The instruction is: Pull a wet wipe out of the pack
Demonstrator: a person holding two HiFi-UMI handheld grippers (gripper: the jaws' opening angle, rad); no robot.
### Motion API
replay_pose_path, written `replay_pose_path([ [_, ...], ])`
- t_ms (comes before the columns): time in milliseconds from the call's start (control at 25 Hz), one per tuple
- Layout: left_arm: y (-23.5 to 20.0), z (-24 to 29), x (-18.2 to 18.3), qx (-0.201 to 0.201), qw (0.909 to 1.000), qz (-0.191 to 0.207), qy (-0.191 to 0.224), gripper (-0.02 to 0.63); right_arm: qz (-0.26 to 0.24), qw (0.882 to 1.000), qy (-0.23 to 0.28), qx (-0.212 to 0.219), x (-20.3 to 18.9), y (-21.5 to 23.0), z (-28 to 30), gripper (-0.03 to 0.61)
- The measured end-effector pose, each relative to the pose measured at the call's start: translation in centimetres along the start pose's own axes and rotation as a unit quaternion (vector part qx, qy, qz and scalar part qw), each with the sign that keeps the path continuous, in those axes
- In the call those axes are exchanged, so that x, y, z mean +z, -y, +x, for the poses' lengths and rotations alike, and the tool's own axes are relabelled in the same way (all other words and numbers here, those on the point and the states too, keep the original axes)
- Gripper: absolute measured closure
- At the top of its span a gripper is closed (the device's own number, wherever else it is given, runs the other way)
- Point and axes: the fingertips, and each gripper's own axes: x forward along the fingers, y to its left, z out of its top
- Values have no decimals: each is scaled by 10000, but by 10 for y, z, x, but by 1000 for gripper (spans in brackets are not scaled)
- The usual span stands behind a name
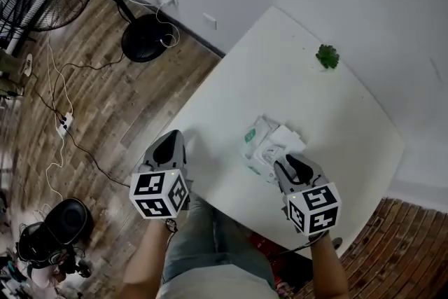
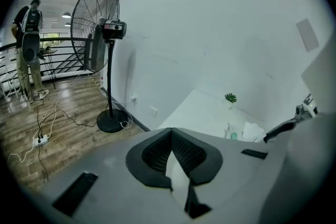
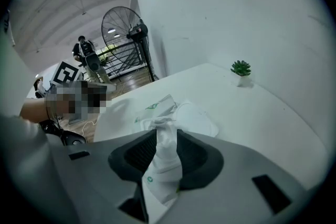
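The wet wipe pack [image 1: 256, 140] is white with green print and lies crumpled near the table's front edge. A loose white wipe [image 1: 285, 139] rests against its right side. My right gripper [image 1: 290, 163] sits just in front of the pack. In the right gripper view it [image 3: 160, 136] is shut on a twisted end of the pack [image 3: 157, 110], and a green logo shows on the pinched strip. My left gripper [image 1: 170, 143] hovers over the table's left edge, well away from the pack. Its jaws [image 2: 170, 134] are shut, and I see nothing held in them.
The white table [image 1: 336, 115] carries a small green plant [image 1: 327, 56] at the far side. A standing fan [image 2: 97, 29] with a round base [image 1: 147, 37] stands on the wooden floor to the left, among cables and a power strip [image 1: 65, 121]. A person [image 2: 29, 44] stands far back.
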Motion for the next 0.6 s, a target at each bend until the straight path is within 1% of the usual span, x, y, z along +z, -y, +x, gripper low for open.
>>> replay_pose_path([
  [240, -14, 2, -1, 127, 9998, -131, -1, 614, -38, 9994, -340, 71, -8, 0, 9, 457],
  [600, -31, 5, -2, 308, 9991, -292, 13, 614, 64, 9982, -577, 132, -10, 3, 15, 464],
])
